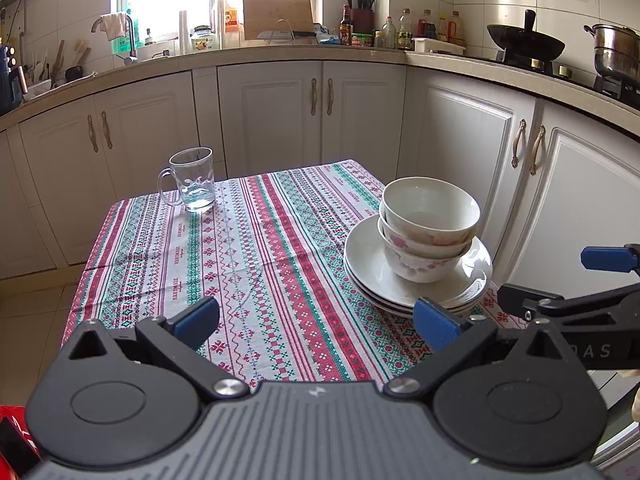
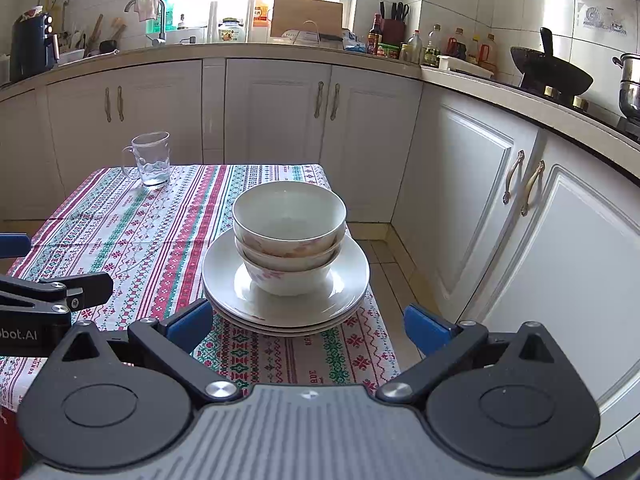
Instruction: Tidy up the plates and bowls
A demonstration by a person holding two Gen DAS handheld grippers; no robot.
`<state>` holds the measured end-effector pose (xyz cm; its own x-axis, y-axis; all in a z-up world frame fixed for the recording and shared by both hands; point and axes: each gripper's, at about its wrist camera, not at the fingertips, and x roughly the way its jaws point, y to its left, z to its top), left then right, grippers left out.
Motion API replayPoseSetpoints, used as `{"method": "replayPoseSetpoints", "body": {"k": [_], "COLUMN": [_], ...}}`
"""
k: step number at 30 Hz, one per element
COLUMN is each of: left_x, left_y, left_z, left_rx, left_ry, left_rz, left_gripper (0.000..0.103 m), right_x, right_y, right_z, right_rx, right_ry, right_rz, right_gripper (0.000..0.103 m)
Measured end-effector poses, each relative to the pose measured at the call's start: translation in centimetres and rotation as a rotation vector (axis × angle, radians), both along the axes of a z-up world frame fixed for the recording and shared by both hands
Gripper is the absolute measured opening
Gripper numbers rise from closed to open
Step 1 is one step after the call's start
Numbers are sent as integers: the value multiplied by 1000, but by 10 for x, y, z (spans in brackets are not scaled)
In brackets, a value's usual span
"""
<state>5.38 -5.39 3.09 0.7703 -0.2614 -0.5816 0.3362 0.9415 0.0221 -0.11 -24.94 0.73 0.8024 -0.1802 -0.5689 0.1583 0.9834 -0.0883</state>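
1. While both tools hang off the near edge of the table, nothing is held: left gripper is spread wide with empty space between its pads, and right gripper is the same.
2. Task items sit as one pile at the near right corner of the tablecloth: three nested bowls on a stack of plates (looks like three plates, the rims overlap so I can't be sure).
3. Key relation: the pile lies dead ahead of the right gripper, centred between its fingers, near plate rim just beyond the fingertips. From the left gripper it lies ahead and off to the right, its right pad overlapping the plate rim in view.
4. Judgement: right is the nearer and better aligned tool. The pile is round, so no long axis to match; only the vertical stacking axis matters.
5. Glass mug stands at the far left, well apart from the pile.
6. Sorting looks done or nearly so.
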Motion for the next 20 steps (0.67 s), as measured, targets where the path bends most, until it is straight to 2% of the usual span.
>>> {"method": "replayPoseSetpoints", "body": {"k": [20], "left_x": [0], "left_y": [0], "left_z": [0], "left_rx": [2], "left_ry": [5], "left_rz": [2], "left_gripper": [102], "right_x": [0], "right_y": [0], "right_z": [0], "right_rx": [-11], "right_ry": [0], "right_rz": [-3], "right_gripper": [103]}}
